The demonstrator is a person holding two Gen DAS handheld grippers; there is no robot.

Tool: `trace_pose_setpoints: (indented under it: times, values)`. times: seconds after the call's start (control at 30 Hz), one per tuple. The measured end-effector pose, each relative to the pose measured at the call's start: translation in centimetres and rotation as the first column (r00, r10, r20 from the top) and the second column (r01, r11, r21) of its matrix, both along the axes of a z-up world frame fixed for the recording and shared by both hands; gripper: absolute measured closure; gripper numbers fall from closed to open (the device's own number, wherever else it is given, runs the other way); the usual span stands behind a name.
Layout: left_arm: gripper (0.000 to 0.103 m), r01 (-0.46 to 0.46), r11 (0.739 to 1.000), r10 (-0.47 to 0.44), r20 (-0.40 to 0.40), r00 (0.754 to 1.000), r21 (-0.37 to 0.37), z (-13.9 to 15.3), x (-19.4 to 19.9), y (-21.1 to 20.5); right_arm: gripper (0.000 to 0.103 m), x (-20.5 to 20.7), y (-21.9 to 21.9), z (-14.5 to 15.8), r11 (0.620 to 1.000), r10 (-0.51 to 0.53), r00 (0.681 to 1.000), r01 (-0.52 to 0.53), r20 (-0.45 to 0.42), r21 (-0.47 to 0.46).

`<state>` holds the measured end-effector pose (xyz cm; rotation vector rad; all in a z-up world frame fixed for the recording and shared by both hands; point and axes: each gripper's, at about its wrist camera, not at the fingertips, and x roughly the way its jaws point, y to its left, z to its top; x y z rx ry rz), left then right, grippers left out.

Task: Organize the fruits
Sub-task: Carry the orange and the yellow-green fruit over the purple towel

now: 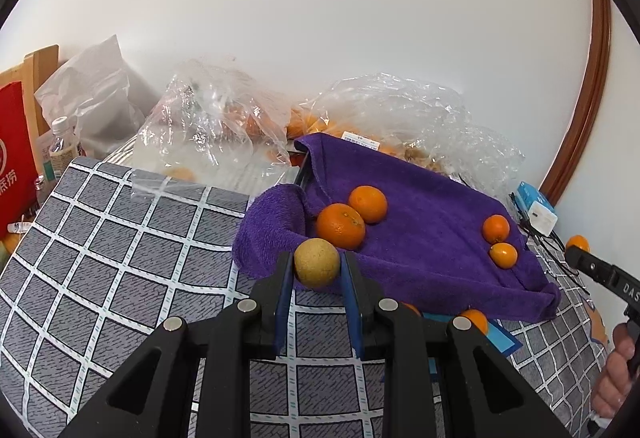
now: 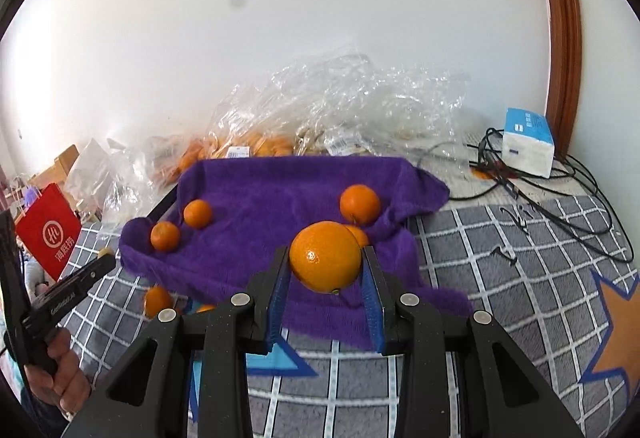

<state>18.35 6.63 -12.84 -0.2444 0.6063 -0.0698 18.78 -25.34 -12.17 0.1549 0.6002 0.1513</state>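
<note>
yellow-brown fruit (image 1: pixel 317 263): claw-held | large orange (image 2: pixel 325 256): claw-held | four oranges: purple towel (image 1: pixel 432 238)

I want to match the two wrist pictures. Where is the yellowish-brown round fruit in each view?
Left wrist view: the yellowish-brown fruit sits low in the centre, gripped by the left gripper, at the near edge of the purple towel.
Right wrist view: only a sliver shows at the far left, at the tip of the left gripper.
Shared landmark: the purple towel.
</note>
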Motion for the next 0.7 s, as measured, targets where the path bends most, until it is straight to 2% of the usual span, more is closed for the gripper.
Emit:
trace_pose_setpoints:
  times: [0.27,0.5,0.7]
  values:
    - [0.080,-0.022,1.000,0.022,-0.003,1.000,-0.001,-0.1,0.0,0.4,0.068,1.6,-0.1,0.6,1.000,-0.005,1.000,0.005,-0.008,0.001]
    - [0.080,-0.039,0.999,0.039,-0.007,0.999,-0.026,-0.2,0.0,1.1,0.068,3.8,0.0,-1.7,1.000,0.015,0.998,-0.015,-0.059,0.002]
    - [0.080,-0.027,1.000,0.026,-0.014,1.000,-0.015,-0.3,0.1,1.0,0.068,5.3,0.1,-4.5,1.000,0.023,0.991,-0.020,-0.135,0.020]
